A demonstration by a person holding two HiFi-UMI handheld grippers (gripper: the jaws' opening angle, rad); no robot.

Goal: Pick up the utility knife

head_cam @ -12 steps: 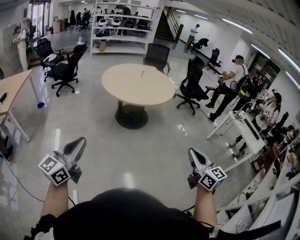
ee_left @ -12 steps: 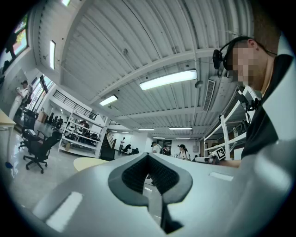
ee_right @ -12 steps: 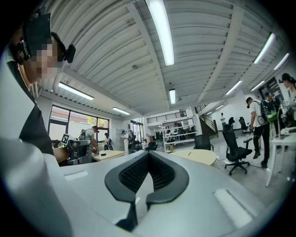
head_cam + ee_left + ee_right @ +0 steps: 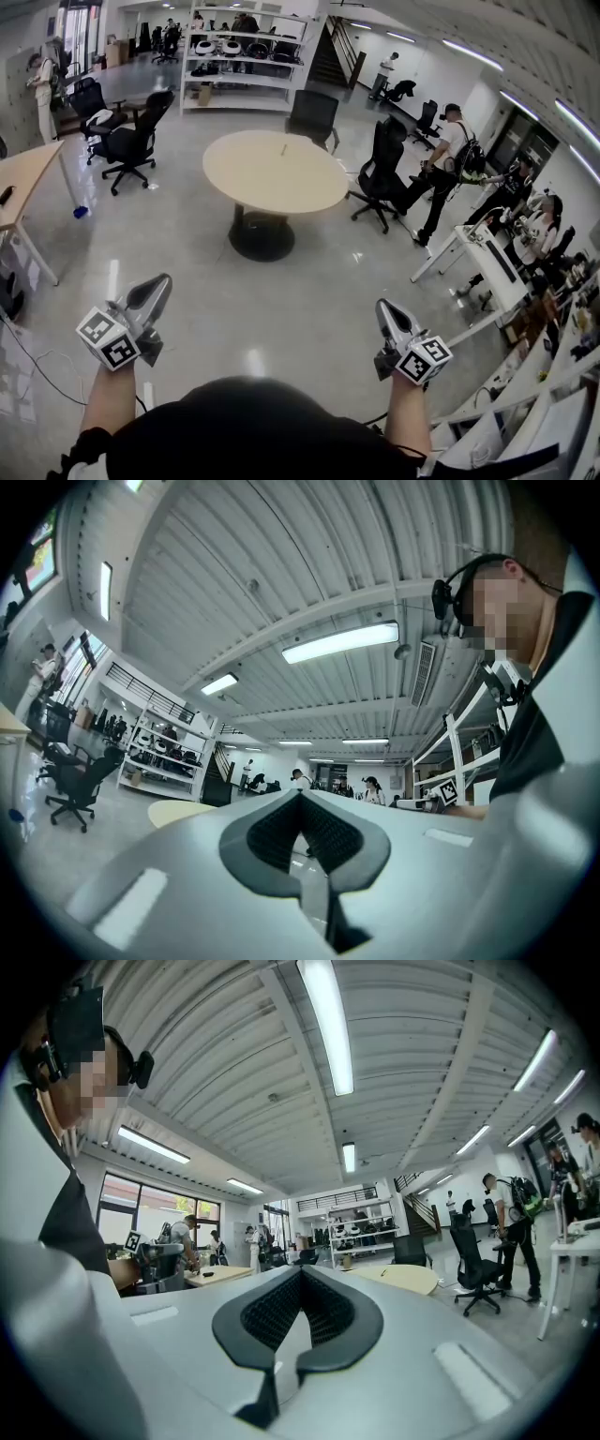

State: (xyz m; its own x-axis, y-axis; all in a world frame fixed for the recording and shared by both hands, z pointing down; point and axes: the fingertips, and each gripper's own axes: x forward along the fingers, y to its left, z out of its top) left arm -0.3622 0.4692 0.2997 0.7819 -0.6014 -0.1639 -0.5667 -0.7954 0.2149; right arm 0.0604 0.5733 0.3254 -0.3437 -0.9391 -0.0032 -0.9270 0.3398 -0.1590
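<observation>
A small thin object (image 4: pixel 284 147), too far off to identify as the utility knife, lies on the round beige table (image 4: pixel 272 178) several steps ahead in the head view. My left gripper (image 4: pixel 159 283) is held low at the left, far short of the table, jaws shut with nothing between them. At the right, my right gripper (image 4: pixel 383 307) is held the same way, shut and empty. In the left gripper view the left gripper's tips (image 4: pixel 300 794) meet, with the table (image 4: pixel 178 810) beyond. In the right gripper view the right gripper's tips (image 4: pixel 300 1269) meet before the table (image 4: pixel 403 1279).
Black office chairs (image 4: pixel 384 169) stand around the table, another group (image 4: pixel 127 141) at the left. A wooden desk (image 4: pixel 19 183) is at the far left, white desks (image 4: pixel 487 258) at the right. A person with a backpack (image 4: pixel 445 159) walks at the right. Shelving (image 4: pixel 244 56) lines the back.
The person with the backpack at the right has stepped further away toward the chairs. Both grippers hold their places, still shut.
</observation>
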